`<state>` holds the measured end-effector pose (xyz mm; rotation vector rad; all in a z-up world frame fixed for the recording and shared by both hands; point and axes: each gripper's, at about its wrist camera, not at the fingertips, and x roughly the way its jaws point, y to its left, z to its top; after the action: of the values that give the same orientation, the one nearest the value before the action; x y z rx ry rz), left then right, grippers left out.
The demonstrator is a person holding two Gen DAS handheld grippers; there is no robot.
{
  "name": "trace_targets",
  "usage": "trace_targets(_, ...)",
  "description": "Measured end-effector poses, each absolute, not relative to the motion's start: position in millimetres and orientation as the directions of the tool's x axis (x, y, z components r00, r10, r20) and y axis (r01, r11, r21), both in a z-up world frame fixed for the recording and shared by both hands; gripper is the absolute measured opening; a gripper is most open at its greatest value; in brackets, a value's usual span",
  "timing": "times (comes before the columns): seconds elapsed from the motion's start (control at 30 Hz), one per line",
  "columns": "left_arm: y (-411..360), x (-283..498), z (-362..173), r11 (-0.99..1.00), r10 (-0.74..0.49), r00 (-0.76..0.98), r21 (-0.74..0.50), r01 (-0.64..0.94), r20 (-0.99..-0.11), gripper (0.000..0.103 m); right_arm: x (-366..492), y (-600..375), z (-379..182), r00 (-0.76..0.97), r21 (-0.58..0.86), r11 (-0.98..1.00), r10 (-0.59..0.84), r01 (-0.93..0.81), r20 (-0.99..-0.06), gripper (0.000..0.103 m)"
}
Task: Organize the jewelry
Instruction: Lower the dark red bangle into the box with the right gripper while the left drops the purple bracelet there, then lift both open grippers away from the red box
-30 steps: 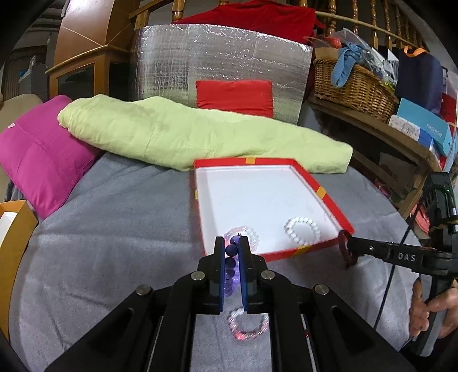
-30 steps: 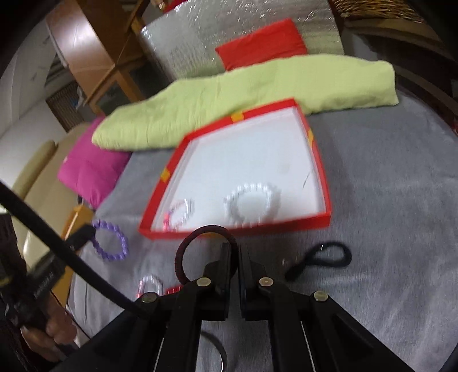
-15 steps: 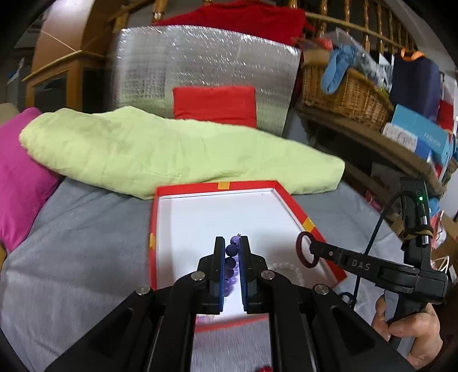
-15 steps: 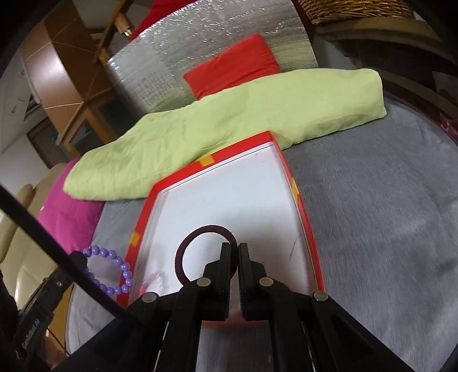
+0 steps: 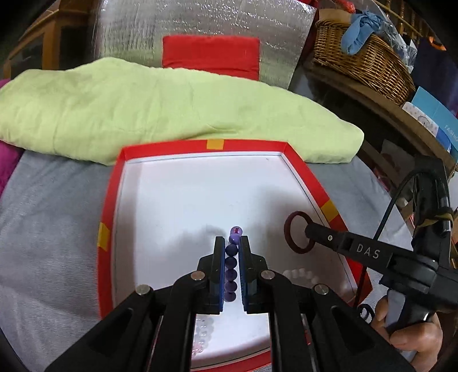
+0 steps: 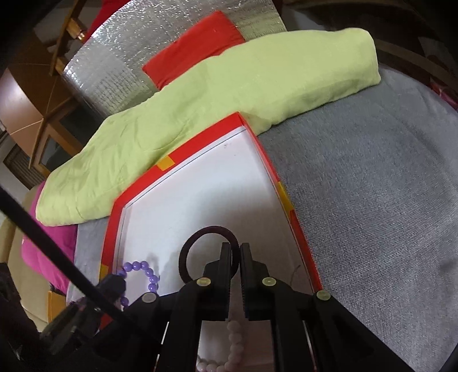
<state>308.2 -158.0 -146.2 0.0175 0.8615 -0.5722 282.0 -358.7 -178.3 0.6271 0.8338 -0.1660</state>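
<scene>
Purple bead bracelet (image 5: 231,264): pinched tight in left gripper (image 5: 232,243), over red box (image 5: 106,200)
Maroon hair tie (image 6: 209,254): caught in right gripper (image 6: 235,251), jaws just starting to part

dim warm indoor light, soft shadows on white tray floor (image 5: 200,200), glare speckle on silver foil panel (image 5: 200,20), heavy fisheye bending, black vignette corners, slight blur at edges

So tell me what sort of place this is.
Most likely a lived-in room at home, not a lab: a grey cloth-covered surface bears a rolled green blanket, a wicker basket of clothes sits on a cluttered wooden shelf, and a wooden cabinet stands behind.
</scene>
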Motion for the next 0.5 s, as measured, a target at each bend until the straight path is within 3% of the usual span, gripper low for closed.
trace_targets(0.07, -158.0, 307.1, -144.9, 0.85, -0.462, 0.512, -0.196, 0.489, -0.724, 0.011, 279.2, -360.9, -175.2, 0.677, 0.462, 0.805, 0.106, 0.371, -0.728, 0.01)
trace_targets(0.1, -156.8, 306.6, -143.9, 0.852, -0.455, 0.516, -0.186, 0.489, -0.726, 0.018, 275.6, -363.6, -171.9, 0.69, 0.478, 0.798, 0.111, 0.367, -0.716, 0.013)
trace_targets(0.13, -154.8, 305.6, -142.4, 0.854, -0.451, 0.521, -0.181, 0.487, -0.724, 0.025, 272.6, -366.7, -169.1, 0.698, 0.49, 0.79, 0.111, 0.37, -0.707, 0.03)
trace_targets(0.17, -153.1, 306.0, -140.7, 0.856, -0.449, 0.527, -0.18, 0.484, -0.722, 0.043, 269.2, -369.7, -166.7, 0.712, 0.506, 0.779, 0.113, 0.369, -0.693, 0.051)
trace_targets(0.2, -149.0, 303.6, -137.5, 0.863, -0.444, 0.546, -0.177, 0.473, -0.711, 0.053, 266.0, -371.7, -164.0, 0.732, 0.523, 0.772, 0.115, 0.36, -0.672, 0.056)
trace_targets(0.5, -115.5, 287.3, -107.9, 0.913, -0.358, 0.66, -0.098, 0.396, -0.66, 0.055, 226.5, -384.8, -132.8, 0.79, 0.508, 0.802, 0.076, 0.314, -0.608, 0.056)
